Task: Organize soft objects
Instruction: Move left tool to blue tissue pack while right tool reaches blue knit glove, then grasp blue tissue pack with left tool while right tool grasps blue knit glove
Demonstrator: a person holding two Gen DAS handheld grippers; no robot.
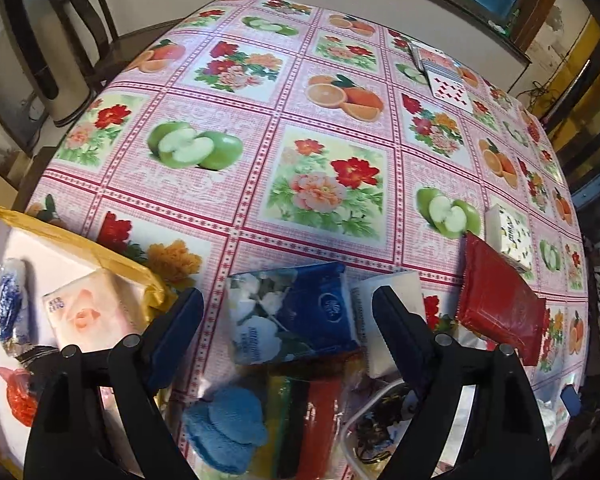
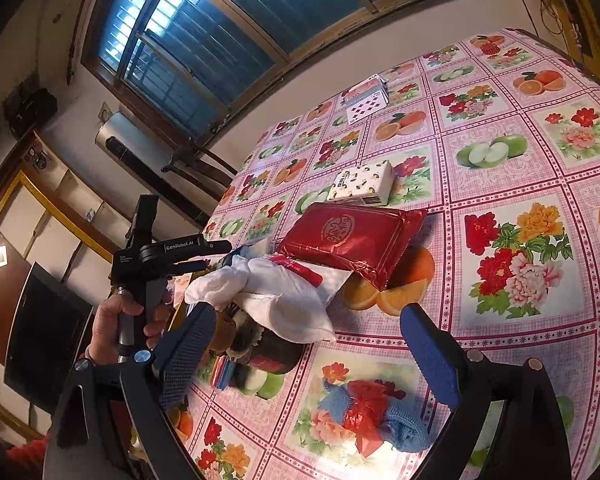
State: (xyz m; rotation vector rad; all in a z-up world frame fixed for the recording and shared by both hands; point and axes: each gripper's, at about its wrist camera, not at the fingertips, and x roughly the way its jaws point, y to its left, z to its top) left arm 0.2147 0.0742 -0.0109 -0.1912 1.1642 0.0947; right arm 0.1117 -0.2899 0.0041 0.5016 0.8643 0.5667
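On the fruit-print tablecloth (image 1: 328, 184), near edge: heap of soft packs. Left gripper (image 1: 288, 308) spread wide, nothing pinched, jaws straddling the blue tissue pack (image 1: 296, 316), which lies flat just ahead and appears apart from both pads. Yellow-rimmed box (image 1: 60, 236) at far left, already holding a pink rose tissue pack (image 1: 92, 312) and a blue-patterned wrapped item (contents not identifiable). Right gripper (image 2: 304, 344) also spread and empty, hovering near a white cloth (image 2: 268, 292), with a blue knit piece around red wrapping (image 2: 376, 412) below it. Red foil pack (image 1: 500, 300) off to the right, its far end resting on the white printed pack (image 1: 508, 236). Likely step: pick blue pack, move to box. To do well: lower until pads flank the pack's mid-height, close gently (soft, will dent), lift clear of the white pack (image 1: 388, 292) touching its right side. Blue pack long axis roughly left-right across the jaws, slightly skewed; so the grip spans the long dimension — rotating the wrist to take the short side probably more secure.
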